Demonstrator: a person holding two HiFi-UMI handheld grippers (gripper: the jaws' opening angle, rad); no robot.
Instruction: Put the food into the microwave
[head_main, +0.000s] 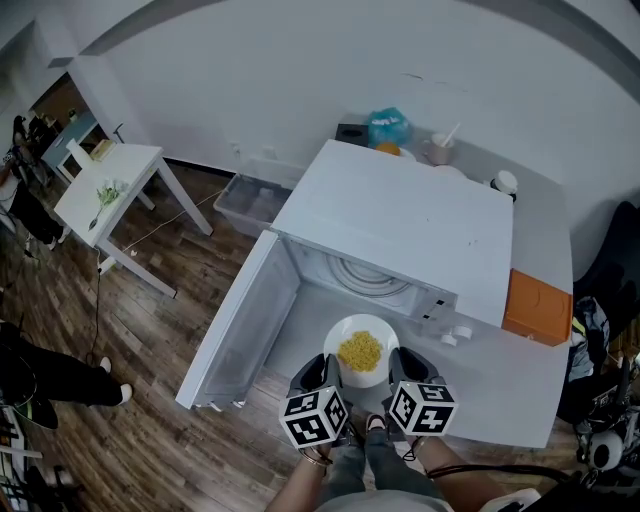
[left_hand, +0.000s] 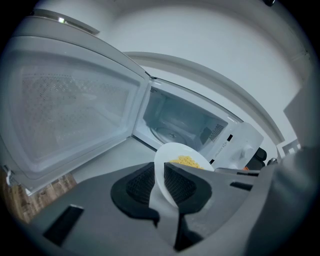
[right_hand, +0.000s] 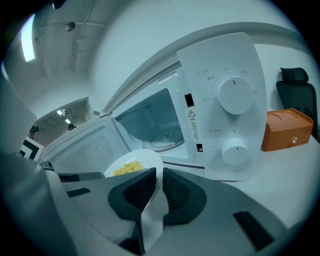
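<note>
Orange box (head_main: 538, 307): sitting at the right end of the grey worktop (head_main: 505, 380)
Teal bag (head_main: 388, 127): lying at the worktop's far edge, near a cup (head_main: 439, 150)
White side table (head_main: 105, 190): standing on the wooden floor (head_main: 150, 330), far left
Clear bin (head_main: 248, 203): resting on the floor by the wall

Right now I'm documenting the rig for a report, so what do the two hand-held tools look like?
The left tool and the right tool match. Each has a smooth grey body and two broad black jaws with ribbed inner pads. Each also carries a cube printed with black-and-white square markers.
</note>
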